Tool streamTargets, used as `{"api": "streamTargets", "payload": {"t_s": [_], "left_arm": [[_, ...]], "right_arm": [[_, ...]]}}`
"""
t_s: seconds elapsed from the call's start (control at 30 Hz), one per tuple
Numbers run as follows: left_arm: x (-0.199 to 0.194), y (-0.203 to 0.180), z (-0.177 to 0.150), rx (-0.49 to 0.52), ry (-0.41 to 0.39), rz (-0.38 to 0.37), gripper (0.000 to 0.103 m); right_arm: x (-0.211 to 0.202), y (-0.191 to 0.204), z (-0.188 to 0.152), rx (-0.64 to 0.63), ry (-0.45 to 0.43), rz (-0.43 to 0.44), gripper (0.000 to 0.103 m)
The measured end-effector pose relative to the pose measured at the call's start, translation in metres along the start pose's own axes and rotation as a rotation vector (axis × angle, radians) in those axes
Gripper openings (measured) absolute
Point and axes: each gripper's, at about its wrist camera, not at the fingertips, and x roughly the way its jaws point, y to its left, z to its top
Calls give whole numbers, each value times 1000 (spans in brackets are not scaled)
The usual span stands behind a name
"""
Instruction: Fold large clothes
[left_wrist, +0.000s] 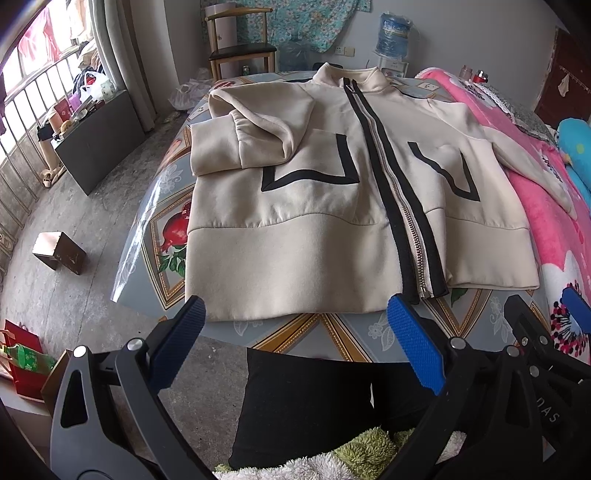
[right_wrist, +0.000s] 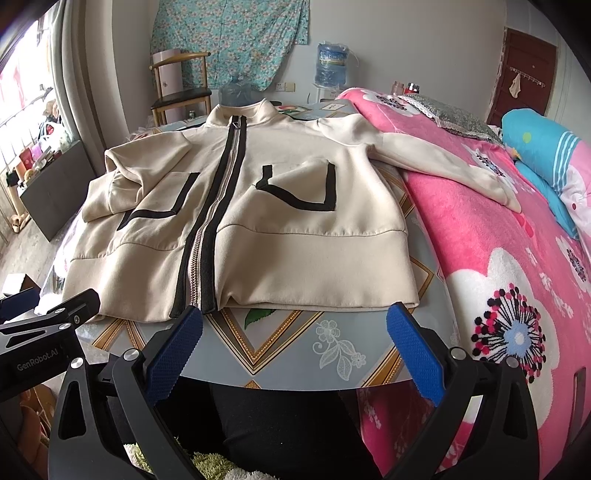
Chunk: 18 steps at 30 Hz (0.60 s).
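A bed (right_wrist: 480, 229) under a pink flowered blanket (left_wrist: 543, 206) runs along the right side of the room, touching the edge of the tabletop (right_wrist: 295, 343), which is covered in a patterned, glossy cloth. Spread front-up over most of that tabletop lies the cream jacket (left_wrist: 314, 229), zipped shut, its collar at the far end and its hem at the near edge. A black-bordered zipper (right_wrist: 210, 236) runs down its middle, with a black-trimmed pocket on either side. The left sleeve (left_wrist: 243, 133) is already folded in across the chest, its cuff resting on the body near the left pocket. The right sleeve (right_wrist: 443, 162) is still stretched outward, off the tabletop and onto the pink blanket. Against the far wall stand a wooden chair (right_wrist: 181, 85) and a water bottle (right_wrist: 331, 62) on a dispenser. A small brown box (left_wrist: 59, 253) sits on the concrete floor to the left. The left claw (left_wrist: 299, 325) hovers just short of the hem, left of the zipper's end, blue fingers spread wide and holding nothing. The right claw (right_wrist: 295, 328) hangs likewise before the hem's right half, gaping and empty.
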Motion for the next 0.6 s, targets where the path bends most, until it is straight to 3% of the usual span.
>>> {"api": "streamTargets", "payload": {"t_s": [0.6], "left_arm": [[2,2,0,-1,1,1,95]], "right_arm": [[-1,-1,0,-5,-6,-6,97]]}}
